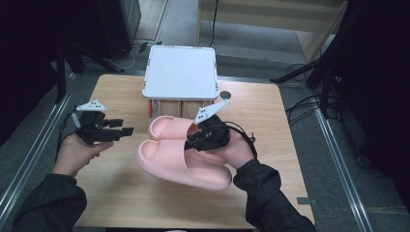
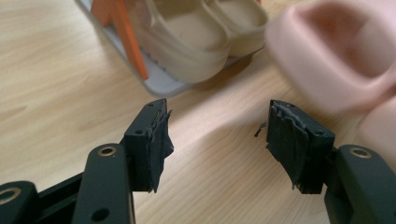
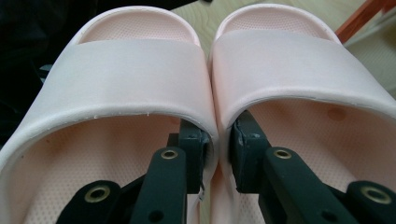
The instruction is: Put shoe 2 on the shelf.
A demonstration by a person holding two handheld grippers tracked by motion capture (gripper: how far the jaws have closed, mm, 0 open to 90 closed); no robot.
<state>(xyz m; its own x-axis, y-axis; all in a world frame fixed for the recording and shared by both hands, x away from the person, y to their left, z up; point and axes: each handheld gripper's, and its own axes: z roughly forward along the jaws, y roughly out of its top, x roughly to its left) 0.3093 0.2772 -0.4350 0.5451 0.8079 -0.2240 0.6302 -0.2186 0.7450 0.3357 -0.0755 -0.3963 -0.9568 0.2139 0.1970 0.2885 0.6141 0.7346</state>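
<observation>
Two pink slippers lie side by side, one (image 1: 180, 166) nearer me and one (image 1: 167, 128) behind it, toes toward the left. My right gripper (image 1: 193, 140) is shut on them. In the right gripper view its jaws (image 3: 219, 144) pinch the two touching inner walls together, one jaw inside the left slipper (image 3: 116, 60) and one inside the right slipper (image 3: 289, 56). The pair looks raised a little off the wooden table (image 1: 121, 193). My left gripper (image 1: 124, 126) is left of the slippers, open with nothing between its jaws (image 2: 217, 135), which point at a pink toe (image 2: 336, 56).
A white-topped shoe rack (image 1: 180, 72) with orange legs (image 2: 123, 32) stands at the table's back middle. Beige slippers (image 2: 196, 32) sit on its lower tray (image 2: 161, 84). A small dark disc (image 1: 226, 95) lies right of the rack. Dark stands and cables surround the table.
</observation>
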